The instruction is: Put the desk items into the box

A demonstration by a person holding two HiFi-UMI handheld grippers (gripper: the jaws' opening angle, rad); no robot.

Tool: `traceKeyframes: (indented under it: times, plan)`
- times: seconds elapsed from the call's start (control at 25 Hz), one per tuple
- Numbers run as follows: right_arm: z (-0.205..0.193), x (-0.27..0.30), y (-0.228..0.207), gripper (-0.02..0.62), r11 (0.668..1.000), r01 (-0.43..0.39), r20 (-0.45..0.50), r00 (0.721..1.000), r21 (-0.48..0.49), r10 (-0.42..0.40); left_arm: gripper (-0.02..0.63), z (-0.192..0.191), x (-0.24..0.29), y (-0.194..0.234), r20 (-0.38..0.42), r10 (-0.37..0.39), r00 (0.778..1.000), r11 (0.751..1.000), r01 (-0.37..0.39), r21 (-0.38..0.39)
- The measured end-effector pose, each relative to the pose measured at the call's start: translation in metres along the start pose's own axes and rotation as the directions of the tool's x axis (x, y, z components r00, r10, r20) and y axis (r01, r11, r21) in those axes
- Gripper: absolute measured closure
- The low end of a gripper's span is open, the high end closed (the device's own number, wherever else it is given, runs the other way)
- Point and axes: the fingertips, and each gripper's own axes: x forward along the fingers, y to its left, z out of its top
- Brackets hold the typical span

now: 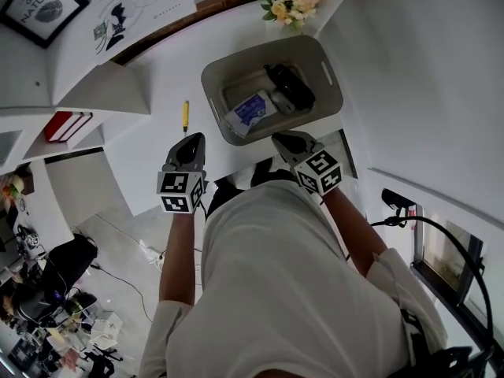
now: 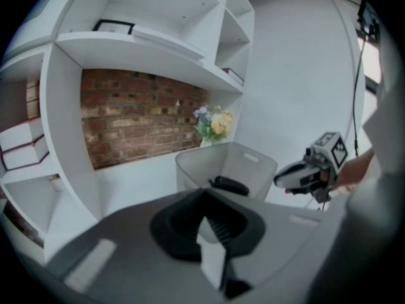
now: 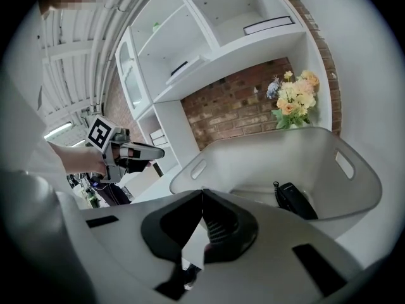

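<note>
A white desk [image 1: 161,81] is stretching under shelves; the grey box [image 1: 211,85] is sitting just ahead of the right tongs [image 1: 280,138], holding a black object [image 1: 290,87] and a blue pack [image 1: 250,110]; a yellow pen [image 1: 186,116] is lying just beyond the left tongs [image 1: 191,136]; both tongs are pressed together, pinching nothing.

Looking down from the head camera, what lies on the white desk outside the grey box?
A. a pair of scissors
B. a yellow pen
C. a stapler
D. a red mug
B: a yellow pen lies on the white desk just left of the grey box, which holds a black item and a blue-and-white packet.
</note>
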Motion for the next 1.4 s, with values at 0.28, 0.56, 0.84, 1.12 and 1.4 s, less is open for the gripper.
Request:
traceKeyframes:
  times: [0.28, 0.56, 0.84, 1.12, 1.4]
  plan:
    - [0.011, 0.010, 0.017, 0.593, 0.999, 0.032, 0.016, 0.999, 0.005, -0.032, 0.603, 0.001, -0.012, 0.011, 0.022, -0.047, 0.999, 0.999, 0.047, 0.014]
    - [0.014, 0.018, 0.032, 0.592, 0.998, 0.065, 0.021, 0.998, 0.020, -0.065, 0.601, -0.016, -0.019, 0.030, 0.000, -0.054, 0.999, 0.998, 0.054, 0.014]
    - [0.010, 0.020, 0.044, 0.592, 0.994, 0.101, 0.017, 0.995, 0.043, -0.102, 0.594, -0.046, -0.019, 0.048, -0.058, -0.044, 0.997, 0.998, 0.046, 0.035]
    - [-0.002, 0.020, 0.052, 0.592, 0.989, 0.124, -0.013, 0.992, 0.080, -0.123, 0.571, -0.079, -0.007, 0.071, -0.114, -0.021, 0.993, 0.999, 0.026, 0.039]
    - [-0.010, 0.031, 0.060, 0.592, 0.985, 0.132, -0.025, 0.991, 0.108, -0.130, 0.543, -0.102, 0.011, 0.096, -0.152, -0.023, 0.988, 0.998, 0.032, 0.057]
